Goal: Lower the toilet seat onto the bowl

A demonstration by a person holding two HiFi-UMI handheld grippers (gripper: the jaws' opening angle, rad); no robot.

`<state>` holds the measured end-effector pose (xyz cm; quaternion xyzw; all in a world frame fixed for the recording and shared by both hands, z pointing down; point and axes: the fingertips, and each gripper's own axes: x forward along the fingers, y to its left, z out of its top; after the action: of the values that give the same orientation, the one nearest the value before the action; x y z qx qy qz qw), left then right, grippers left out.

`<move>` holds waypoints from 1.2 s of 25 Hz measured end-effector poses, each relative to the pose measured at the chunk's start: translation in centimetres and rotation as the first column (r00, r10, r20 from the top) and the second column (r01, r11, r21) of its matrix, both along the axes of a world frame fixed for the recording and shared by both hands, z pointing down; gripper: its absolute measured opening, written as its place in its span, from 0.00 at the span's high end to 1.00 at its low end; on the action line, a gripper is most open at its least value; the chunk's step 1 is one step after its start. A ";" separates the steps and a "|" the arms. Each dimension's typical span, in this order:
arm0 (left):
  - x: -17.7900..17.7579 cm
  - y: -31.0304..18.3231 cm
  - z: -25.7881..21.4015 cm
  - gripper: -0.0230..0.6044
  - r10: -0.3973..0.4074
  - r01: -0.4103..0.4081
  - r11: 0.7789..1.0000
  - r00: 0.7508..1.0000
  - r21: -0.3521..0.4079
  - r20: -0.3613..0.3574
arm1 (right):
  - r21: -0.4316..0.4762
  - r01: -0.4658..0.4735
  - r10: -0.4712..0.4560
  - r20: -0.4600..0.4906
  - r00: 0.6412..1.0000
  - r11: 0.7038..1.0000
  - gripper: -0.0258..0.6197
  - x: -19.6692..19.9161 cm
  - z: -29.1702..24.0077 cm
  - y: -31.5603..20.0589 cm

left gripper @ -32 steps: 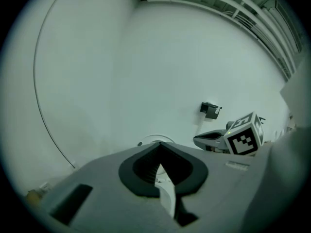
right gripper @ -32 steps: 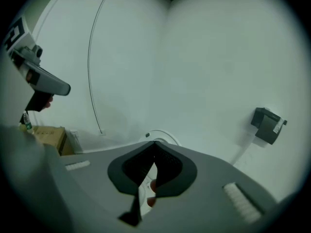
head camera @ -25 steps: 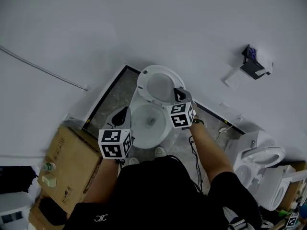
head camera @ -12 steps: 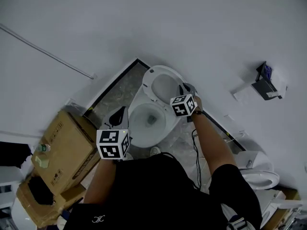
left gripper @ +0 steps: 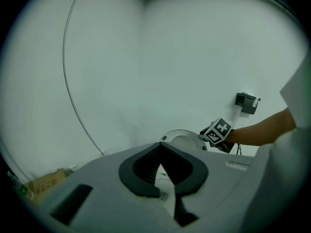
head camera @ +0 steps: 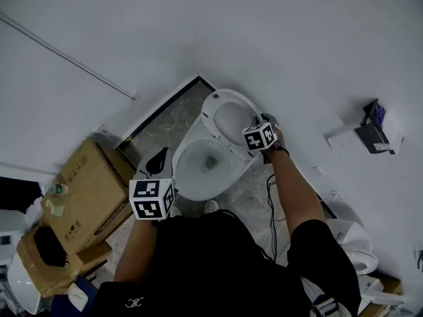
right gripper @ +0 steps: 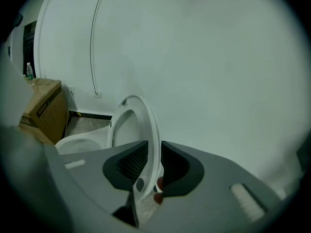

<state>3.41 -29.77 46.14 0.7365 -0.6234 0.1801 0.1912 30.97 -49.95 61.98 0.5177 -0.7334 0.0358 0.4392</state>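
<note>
Nearly upright, the toilet seat (right gripper: 153,125) points up, rim between just-opened fingers (right gripper: 177,168) of the right gripper (right gripper: 154,144) (left gripper (left gripper: 160,144) clenched).

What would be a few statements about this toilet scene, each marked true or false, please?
1. The toilet seat lies flat on the bowl. False: it stands raised.
2. The seat's rim sits between the right gripper's jaws. True; those jaws have just been opening.
3. The left gripper grips the seat. False: its jaws are together on nothing, away from the seat.
4. A cardboard box stands near the toilet. True.
</note>
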 end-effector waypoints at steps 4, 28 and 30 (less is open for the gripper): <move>-0.5 0.1 0.3 0.95 -0.019 0.020 1.000 1.000 -0.016 0.015 | -0.031 0.010 -0.010 0.006 1.000 0.999 0.82 0.1 1.0 -0.7; -2.6 1.1 2.3 0.95 -0.039 0.038 0.997 0.999 -0.067 -0.003 | -0.017 0.064 -0.064 0.013 0.998 0.998 0.85 -1.9 1.5 1.3; -2.7 1.1 2.3 0.95 -0.036 0.035 0.997 0.999 -0.062 -0.018 | -0.028 0.076 -0.076 0.018 0.997 0.997 0.85 -2.4 1.3 2.0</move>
<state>0.76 -28.66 48.43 0.7207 -0.6287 0.1885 0.2229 28.55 -47.95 63.27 0.4827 -0.7557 0.0340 0.4414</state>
